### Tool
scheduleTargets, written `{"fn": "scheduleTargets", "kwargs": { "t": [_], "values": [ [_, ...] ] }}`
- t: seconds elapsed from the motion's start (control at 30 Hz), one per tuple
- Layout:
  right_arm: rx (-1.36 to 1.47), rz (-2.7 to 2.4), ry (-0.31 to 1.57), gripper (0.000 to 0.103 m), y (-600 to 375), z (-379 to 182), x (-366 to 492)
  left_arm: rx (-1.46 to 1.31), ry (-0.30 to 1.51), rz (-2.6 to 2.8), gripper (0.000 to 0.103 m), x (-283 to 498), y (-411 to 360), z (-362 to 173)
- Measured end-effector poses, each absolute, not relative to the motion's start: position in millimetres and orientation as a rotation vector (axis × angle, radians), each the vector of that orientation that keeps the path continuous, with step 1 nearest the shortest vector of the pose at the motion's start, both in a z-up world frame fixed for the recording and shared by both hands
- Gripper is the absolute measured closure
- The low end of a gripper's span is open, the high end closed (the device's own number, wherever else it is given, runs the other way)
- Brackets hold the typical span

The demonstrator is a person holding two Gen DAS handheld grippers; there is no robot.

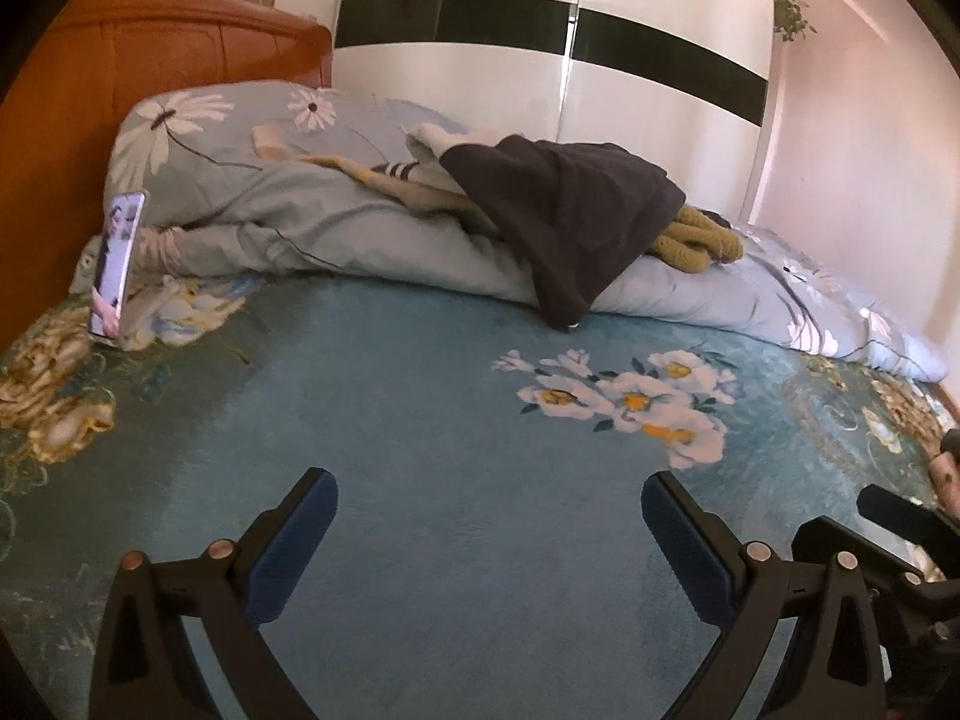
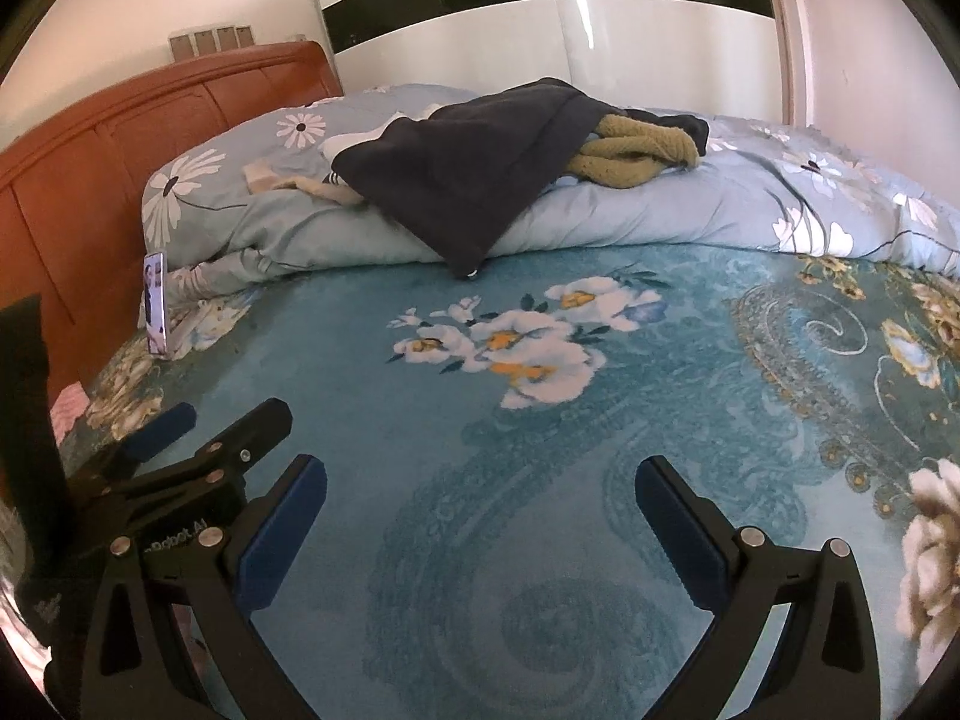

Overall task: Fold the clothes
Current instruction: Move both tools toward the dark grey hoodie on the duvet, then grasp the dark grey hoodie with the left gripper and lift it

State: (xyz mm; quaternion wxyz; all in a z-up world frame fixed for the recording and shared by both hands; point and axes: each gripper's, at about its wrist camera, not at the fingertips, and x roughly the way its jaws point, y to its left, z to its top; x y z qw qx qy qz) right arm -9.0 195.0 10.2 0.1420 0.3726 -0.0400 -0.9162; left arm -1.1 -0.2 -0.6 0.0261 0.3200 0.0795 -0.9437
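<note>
A dark navy garment [image 1: 564, 222] [image 2: 468, 180] lies draped over the rolled light-blue floral duvet [image 1: 288, 222] [image 2: 690, 210] at the far side of the bed, its lower corner hanging onto the blanket. An olive knitted garment [image 1: 696, 240] [image 2: 636, 150] lies bunched to its right, and a beige striped garment [image 1: 372, 174] [image 2: 312, 180] to its left. My left gripper [image 1: 489, 504] is open and empty, low over the teal floral blanket [image 1: 420, 396]. My right gripper [image 2: 480, 492] is open and empty over the same blanket [image 2: 660, 396]. The left gripper also shows at the right wrist view's left edge [image 2: 216, 420].
A phone [image 1: 117, 264] [image 2: 155, 303] stands upright at the left by the orange wooden headboard [image 1: 150, 60] [image 2: 120, 138]. A white wardrobe with a black band [image 1: 540, 30] [image 2: 540, 12] stands behind the bed. A pink wall [image 1: 852, 138] runs on the right.
</note>
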Motion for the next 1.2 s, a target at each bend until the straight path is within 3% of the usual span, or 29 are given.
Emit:
{"fn": "scheduleTargets", "kwargs": {
  "t": [0.83, 1.2],
  "values": [
    [1.138, -2.636, -0.049, 0.000, 222, -11, -53, 1.108, 0.313, -2.930, 0.000, -73, 5, -9],
    [1.227, -2.669, -0.103, 0.000, 260, -26, -43, 1.046, 0.494, -2.939, 0.001, -207, -53, 41]
  ]
}}
